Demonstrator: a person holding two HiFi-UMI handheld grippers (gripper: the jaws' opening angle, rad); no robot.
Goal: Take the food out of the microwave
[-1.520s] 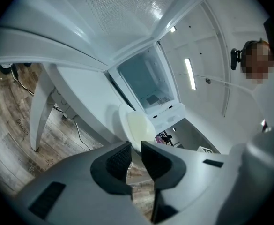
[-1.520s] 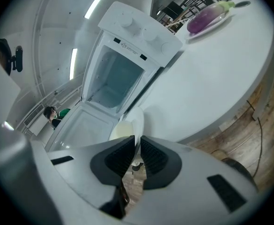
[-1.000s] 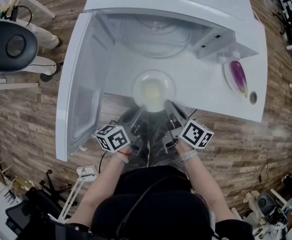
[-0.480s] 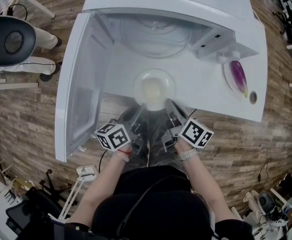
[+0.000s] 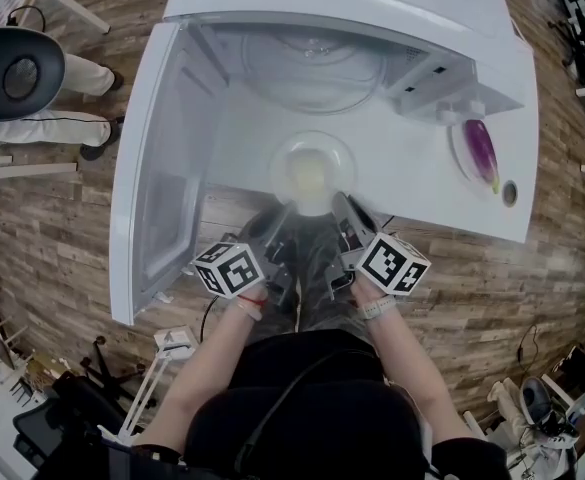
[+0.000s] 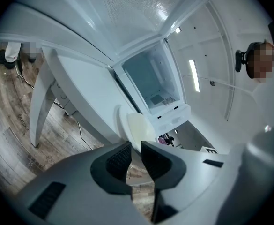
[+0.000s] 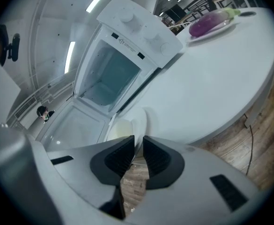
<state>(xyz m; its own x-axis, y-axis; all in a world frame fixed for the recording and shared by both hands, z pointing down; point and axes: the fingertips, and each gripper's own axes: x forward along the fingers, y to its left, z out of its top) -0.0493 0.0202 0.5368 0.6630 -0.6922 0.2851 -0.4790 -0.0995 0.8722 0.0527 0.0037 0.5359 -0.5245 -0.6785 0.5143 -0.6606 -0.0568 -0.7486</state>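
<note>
A round plate point(image 5: 312, 172) with pale yellow food on it is over the white table's point(image 5: 422, 193) front edge, in front of the open microwave point(image 5: 312, 63). My left gripper point(image 5: 286, 214) is shut on the plate's near left rim, and my right gripper point(image 5: 341, 207) is shut on its near right rim. In the left gripper view the plate point(image 6: 136, 127) runs down between the pads of the left gripper point(image 6: 136, 156). The right gripper view has the plate's edge point(image 7: 140, 122) pinched in the right gripper point(image 7: 138, 155). The microwave's cavity holds only its glass turntable.
The microwave door point(image 5: 164, 178) stands swung open to the left, beyond the table's edge. A purple eggplant point(image 5: 480, 152) lies on a small plate at the table's right. A person's legs point(image 5: 62, 128) stand at the far left on the wooden floor.
Both grippers and the plate stay where they were. The right gripper has rolled a little.
</note>
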